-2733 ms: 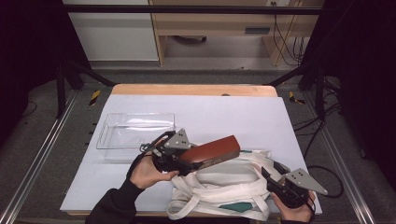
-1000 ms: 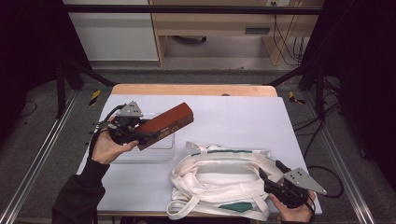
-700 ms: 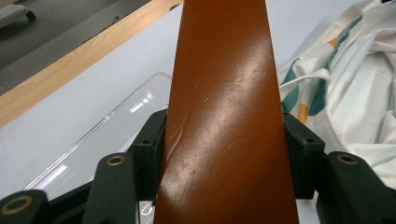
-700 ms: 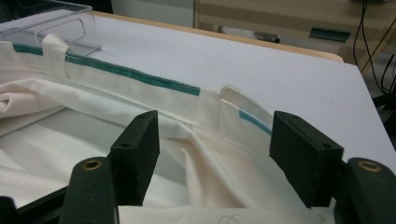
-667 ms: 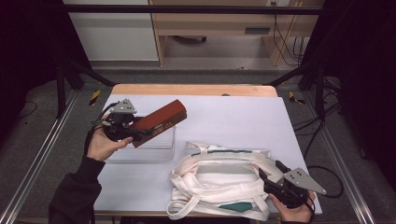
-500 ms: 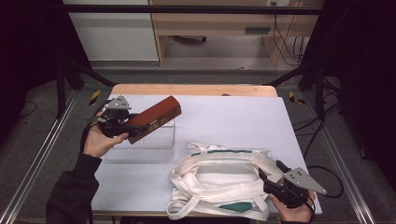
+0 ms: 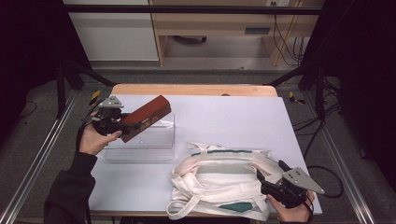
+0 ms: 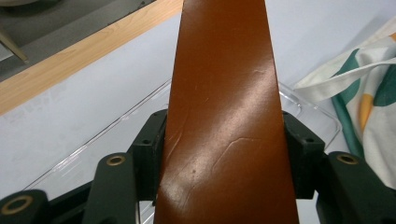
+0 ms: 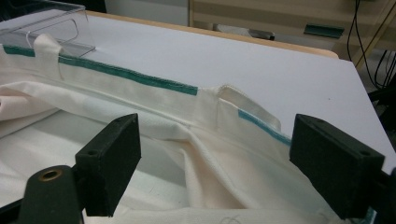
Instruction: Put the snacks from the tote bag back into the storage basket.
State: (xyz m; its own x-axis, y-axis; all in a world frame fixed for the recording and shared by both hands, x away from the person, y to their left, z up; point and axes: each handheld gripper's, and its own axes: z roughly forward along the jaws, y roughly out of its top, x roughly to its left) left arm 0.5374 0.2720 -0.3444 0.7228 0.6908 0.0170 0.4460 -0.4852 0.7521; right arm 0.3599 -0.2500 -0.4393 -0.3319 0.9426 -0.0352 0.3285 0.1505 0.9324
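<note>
Holding brown case (image 7: 146,117) pinched in left gripper (image 7: 125,126) above clear tray (image 7: 140,142); keeping right gripper (image 7: 263,178) spread over tote bag (image 7: 219,182).

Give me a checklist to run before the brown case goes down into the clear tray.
1. Left gripper shut on the brown case: ok, both jaws press its sides.
2. Case above the clear tray: ok, over its far part.
3. Case level: not ok, tilted, far end up.
4. Tray free of contents: ok, as far as visible.
5. Tote bag apart from the tray: ok, near but not over it.
6. Right gripper open at the bag: ok.
</note>
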